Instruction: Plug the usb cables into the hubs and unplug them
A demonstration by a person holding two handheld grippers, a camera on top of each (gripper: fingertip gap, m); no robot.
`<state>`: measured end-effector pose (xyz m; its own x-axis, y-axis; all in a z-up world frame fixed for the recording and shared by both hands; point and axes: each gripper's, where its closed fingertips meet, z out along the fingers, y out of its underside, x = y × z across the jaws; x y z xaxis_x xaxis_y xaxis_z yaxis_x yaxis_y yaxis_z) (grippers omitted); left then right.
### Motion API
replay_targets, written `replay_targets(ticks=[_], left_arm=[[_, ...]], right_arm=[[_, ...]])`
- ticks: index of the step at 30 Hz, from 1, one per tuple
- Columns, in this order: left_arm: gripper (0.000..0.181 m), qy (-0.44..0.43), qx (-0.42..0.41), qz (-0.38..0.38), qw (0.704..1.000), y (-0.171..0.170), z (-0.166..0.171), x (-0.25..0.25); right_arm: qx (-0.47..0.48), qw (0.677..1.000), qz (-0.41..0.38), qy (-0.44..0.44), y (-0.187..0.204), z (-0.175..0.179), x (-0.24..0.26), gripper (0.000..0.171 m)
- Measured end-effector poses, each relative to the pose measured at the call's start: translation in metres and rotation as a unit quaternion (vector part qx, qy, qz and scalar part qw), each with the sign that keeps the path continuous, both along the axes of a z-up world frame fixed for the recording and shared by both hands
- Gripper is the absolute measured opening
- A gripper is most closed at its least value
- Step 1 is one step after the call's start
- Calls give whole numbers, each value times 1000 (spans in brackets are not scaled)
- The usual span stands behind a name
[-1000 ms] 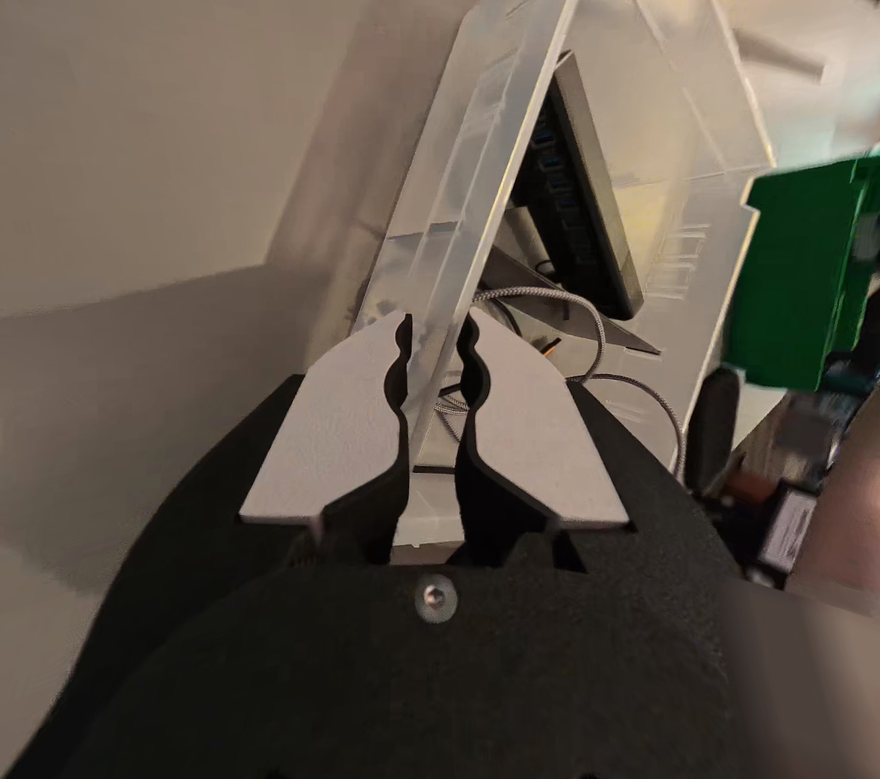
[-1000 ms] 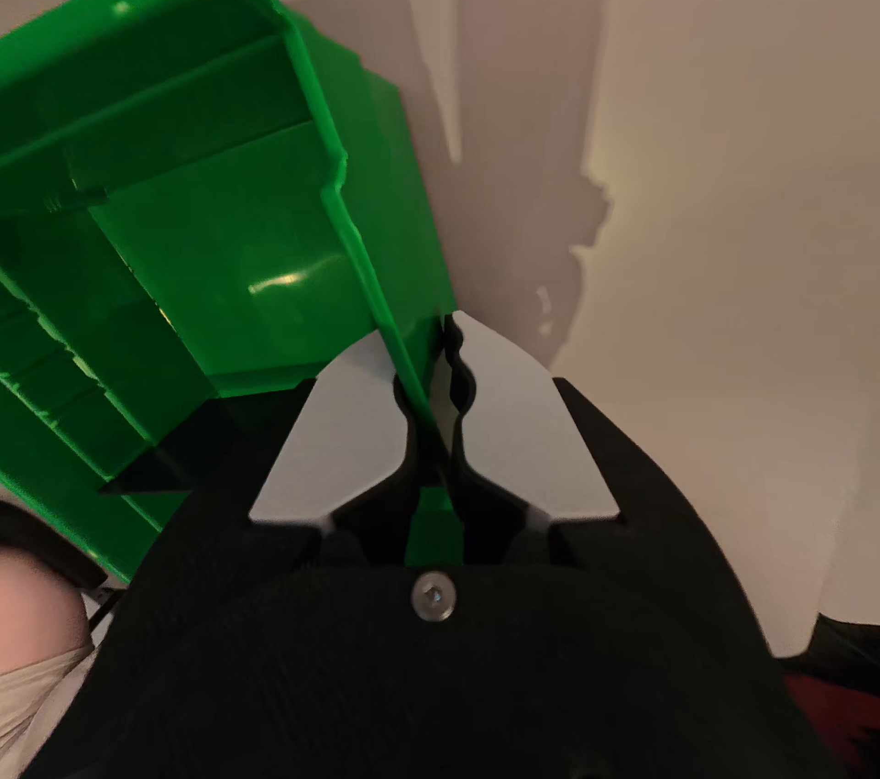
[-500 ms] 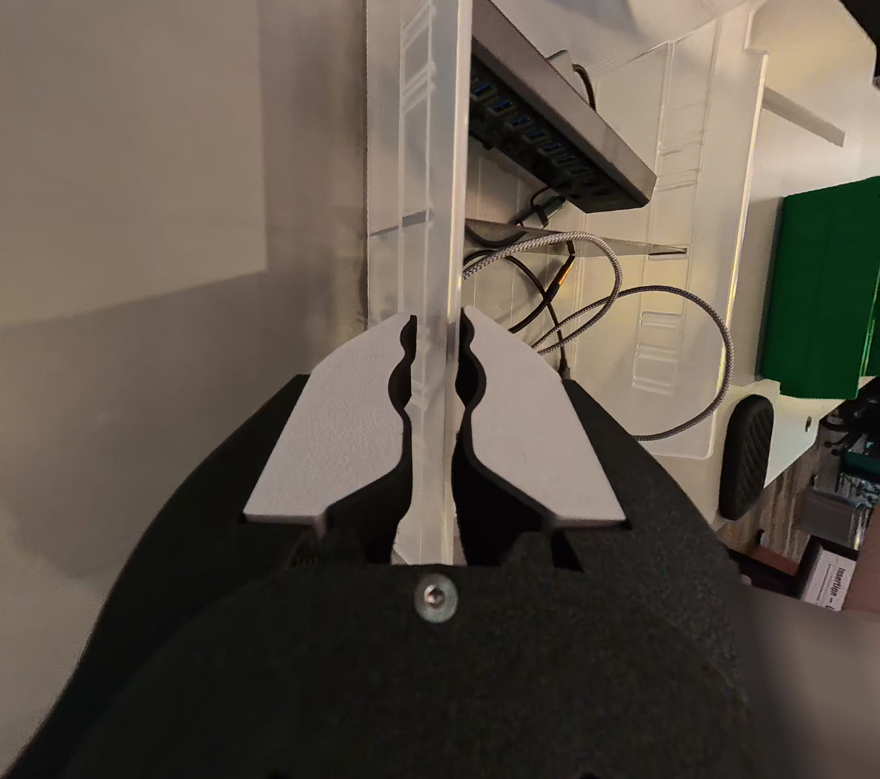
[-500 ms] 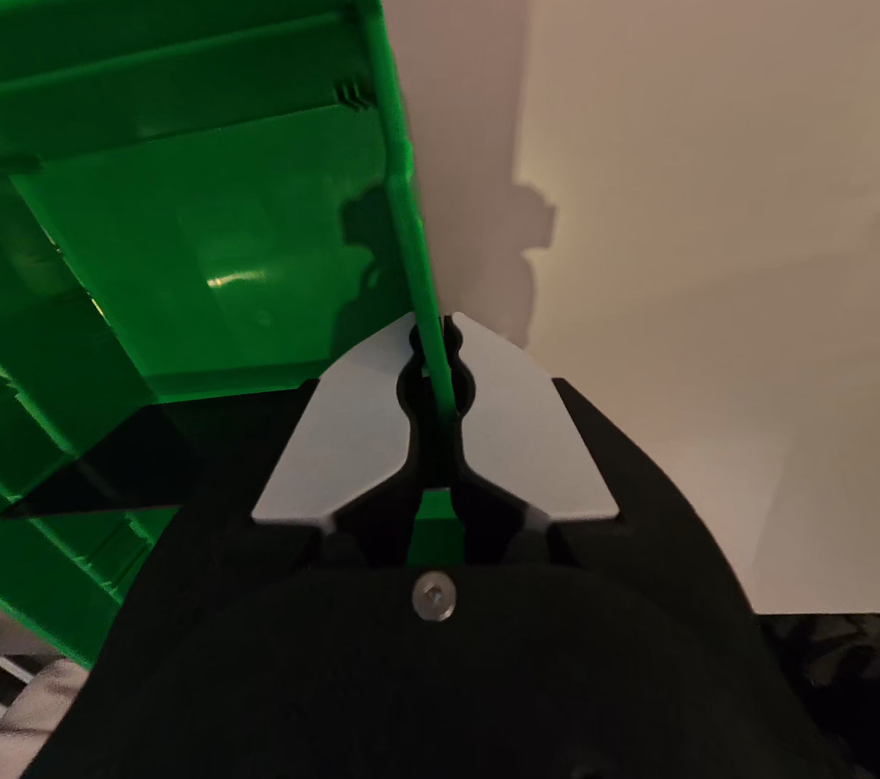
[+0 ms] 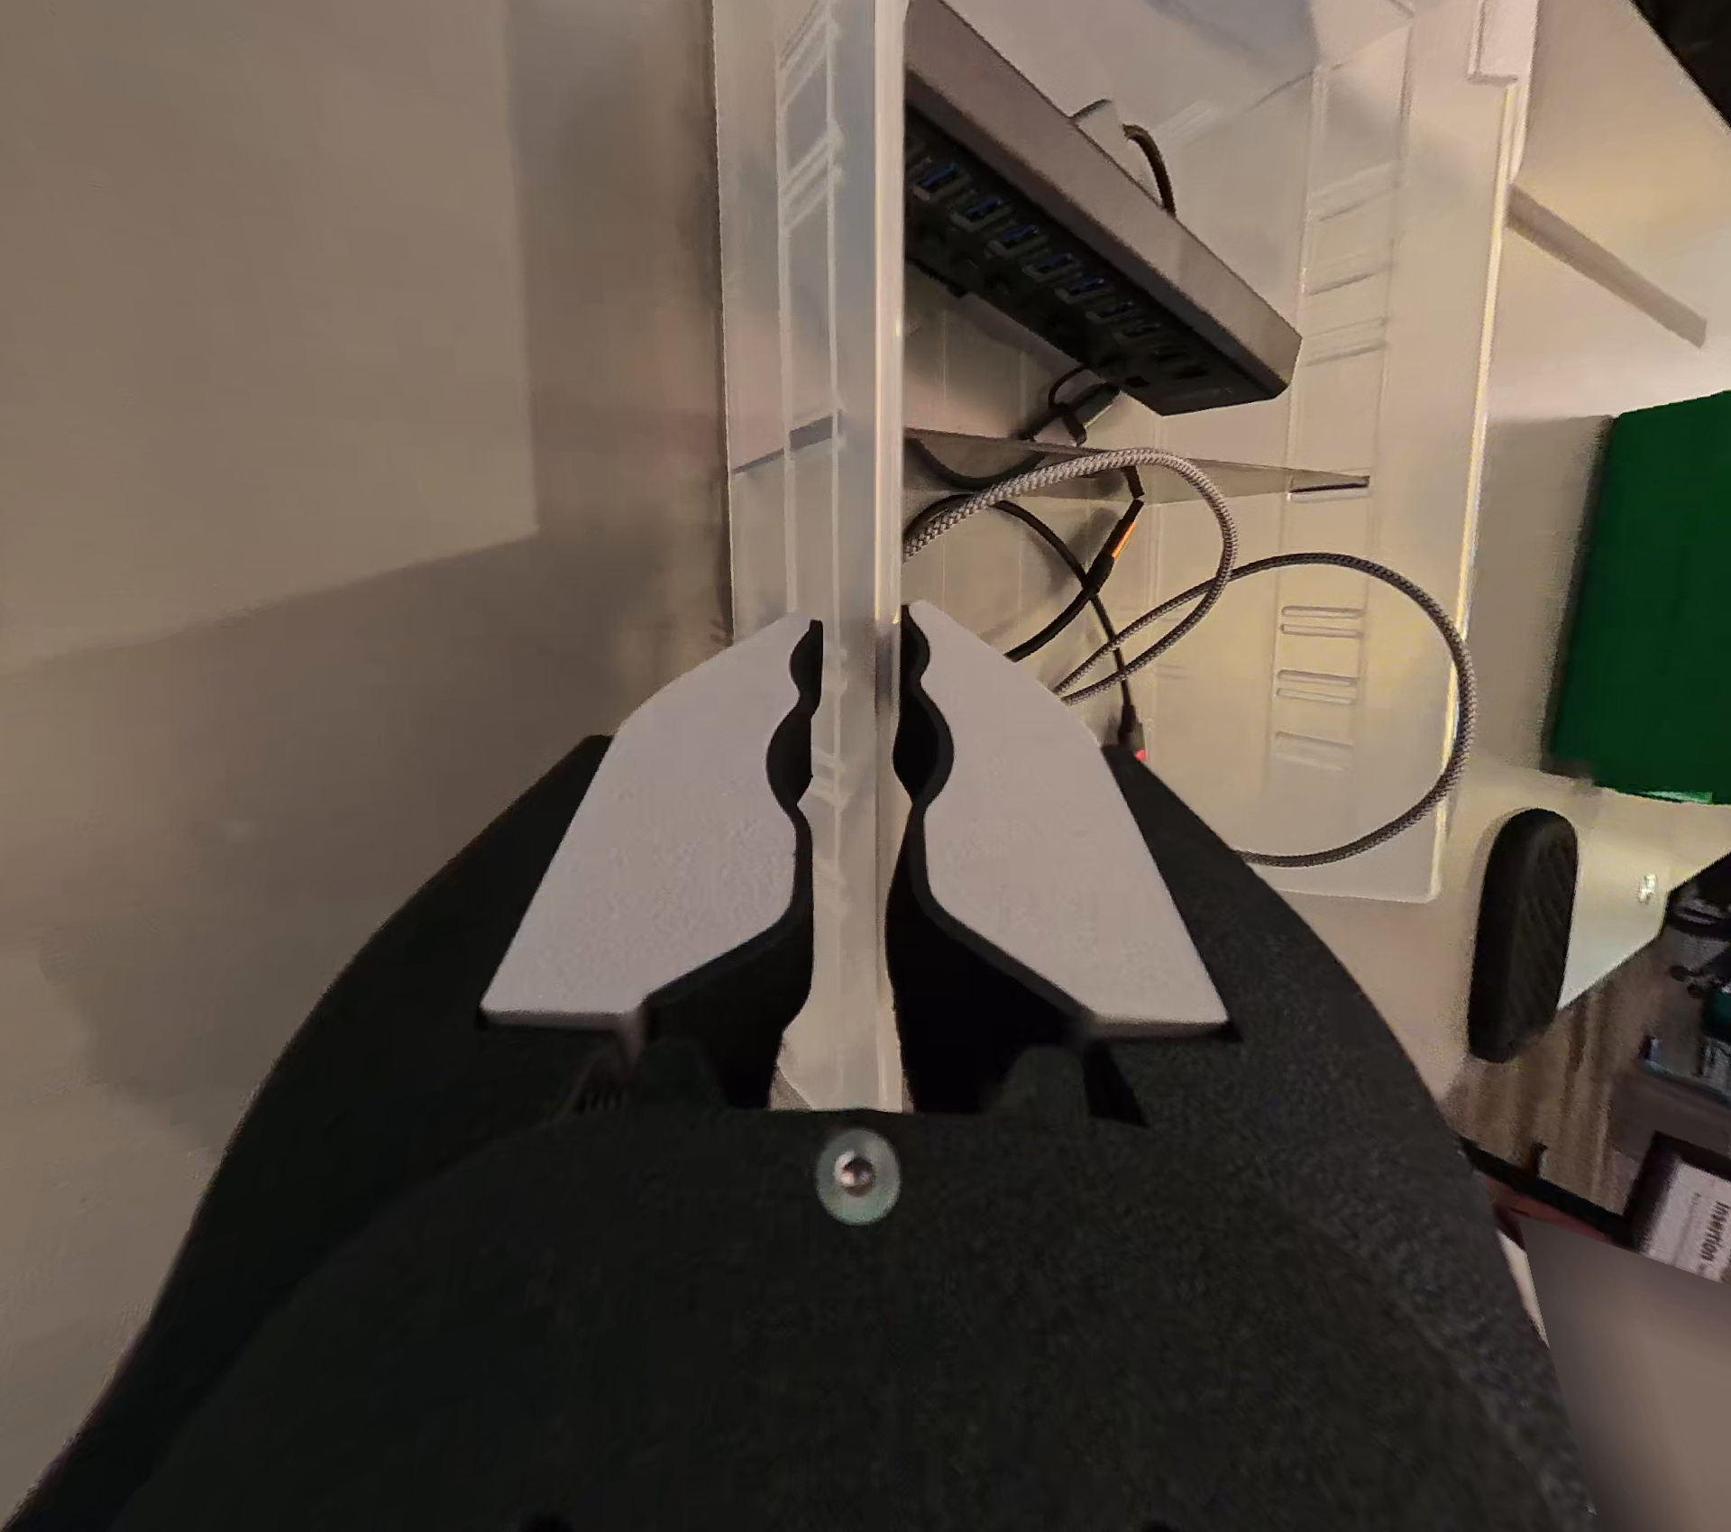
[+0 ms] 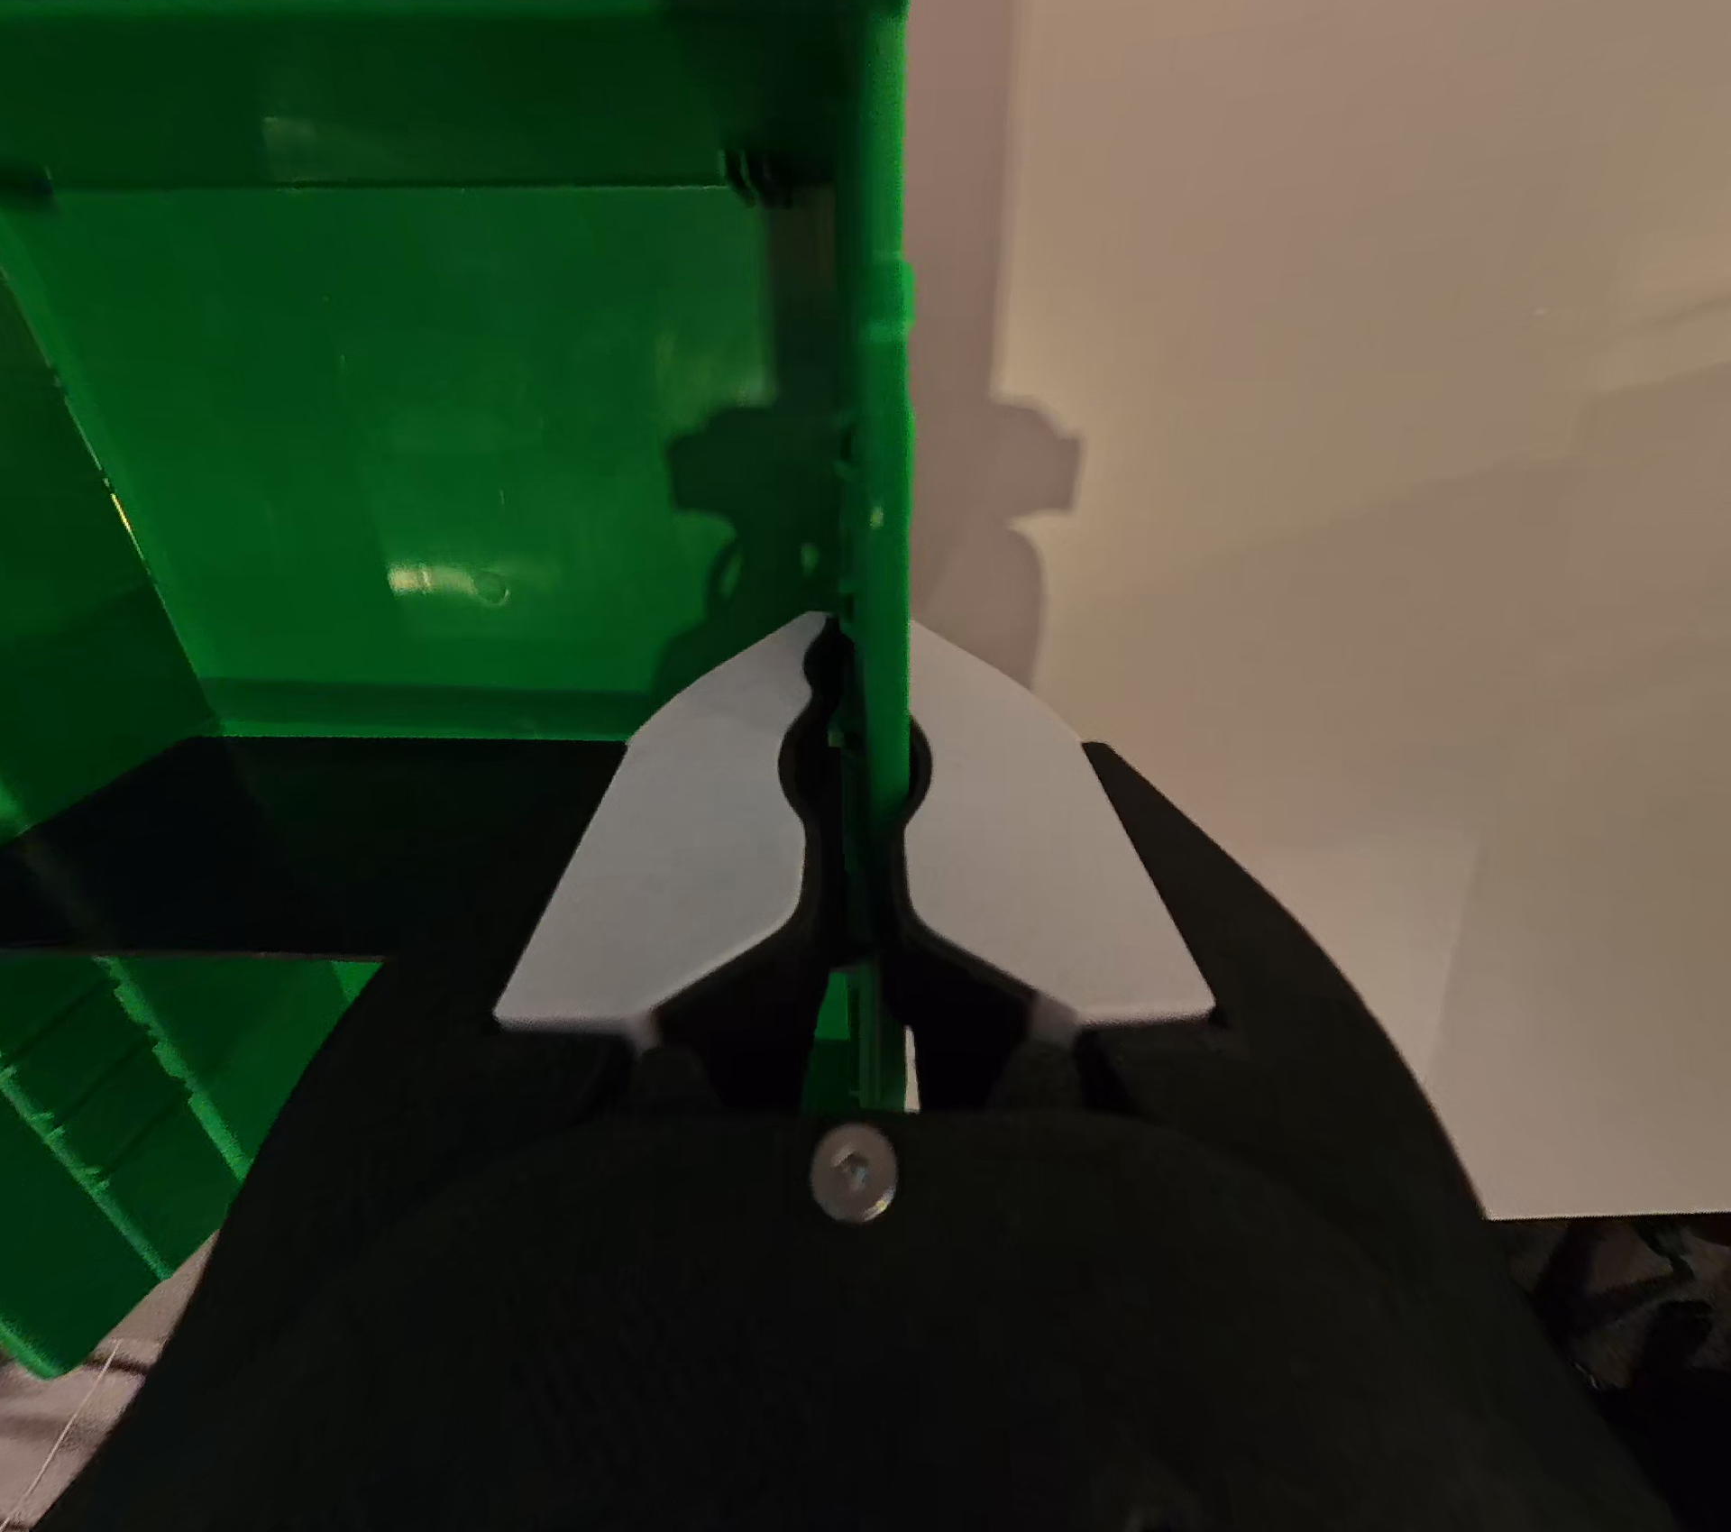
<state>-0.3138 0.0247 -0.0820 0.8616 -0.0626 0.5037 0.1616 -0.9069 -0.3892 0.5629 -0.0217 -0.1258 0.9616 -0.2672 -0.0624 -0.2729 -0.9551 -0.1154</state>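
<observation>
My left gripper (image 5: 860,625) is shut on the left wall of a clear plastic bin (image 5: 843,269). Inside the bin lie a dark USB hub (image 5: 1105,222) with a row of blue ports, a grey braided cable (image 5: 1358,644) and a thin black cable (image 5: 1068,578). My right gripper (image 6: 866,630) is shut on the right wall of a green plastic bin (image 6: 885,363), whose inside (image 6: 421,410) holds nothing I can see. The green bin also shows at the right of the left wrist view (image 5: 1649,597).
Both bins rest on a white table (image 6: 1358,456). A black padded thing (image 5: 1522,934) sits at the table's right edge in the left wrist view. Beyond that edge are cluttered dark items (image 5: 1686,1112). Tip to tip, the grippers are about 90 centimetres apart.
Both bins have swung from tilted to straight in front of my grippers. The hub and cables have come into fuller view. Both grips have held.
</observation>
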Motion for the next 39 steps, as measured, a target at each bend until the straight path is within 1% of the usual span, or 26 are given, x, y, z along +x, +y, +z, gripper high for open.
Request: replay_targets(ticks=[3, 6, 10, 13, 19, 23, 27, 29, 30, 32, 34, 35, 36, 37, 38, 39], left_arm=[[13, 0, -3, 12, 1000, 1, 0, -4], [14, -11, 0, 32, 999, 5, 1, -9], [12, 6, 4, 44, 999, 4, 1, -16], [13, 5, 1, 56, 998, 0, 1, -21], [14, -1, -5, 79, 997, -2, 1, -28], [13, 10, 2, 89, 996, 1, 5, -29], [12, 21, 56, 132, 989, 7, 31, -41], [12, 46, 123, 152, 980, 10, 60, -51], [12, 58, 165, 150, 973, 11, 79, -51], [11, 90, 256, 123, 954, 11, 119, -43], [12, 130, 344, 81, 926, 12, 153, -27], [14, 148, 382, 61, 910, 13, 167, -16], [25, 166, 417, 52, 892, 16, 177, -7], [29, 186, 448, 44, 873, 19, 183, 2], [31, 208, 474, 24, 855, 22, 185, 13], [38, 230, 492, -5, 839, 25, 184, 26]], right_arm=[[-8, 1000, 10, -10, -1, 0, 2, 9], [-23, 999, 18, -38, 0, 0, 10, 15], [-32, 997, 27, -68, 5, -1, 18, 20], [-24, 996, 45, -71, 8, -1, 19, 19], [5, 996, 72, -50, 13, 0, 11, 14], [-8, 994, 79, -78, 13, 0, 12, 20], [1, 989, 78, -125, 13, 2, 16, 27], [18, 981, 96, -165, 16, 10, 19, 29], [30, 977, 97, -187, 19, 17, 20, 30], [75, 967, 100, -223, 28, 37, 19, 32], [141, 953, 97, -250, 39, 66, 10, 34], [185, 944, 95, -255, 46, 84, 0, 36], [245, 931, 93, -253, 54, 104, -14, 37], [316, 915, 92, -235, 62, 127, -35, 37], [398, 890, 88, -204, 67, 153, -61, 36], [489, 852, 79, -167, 69, 183, -87, 36]])
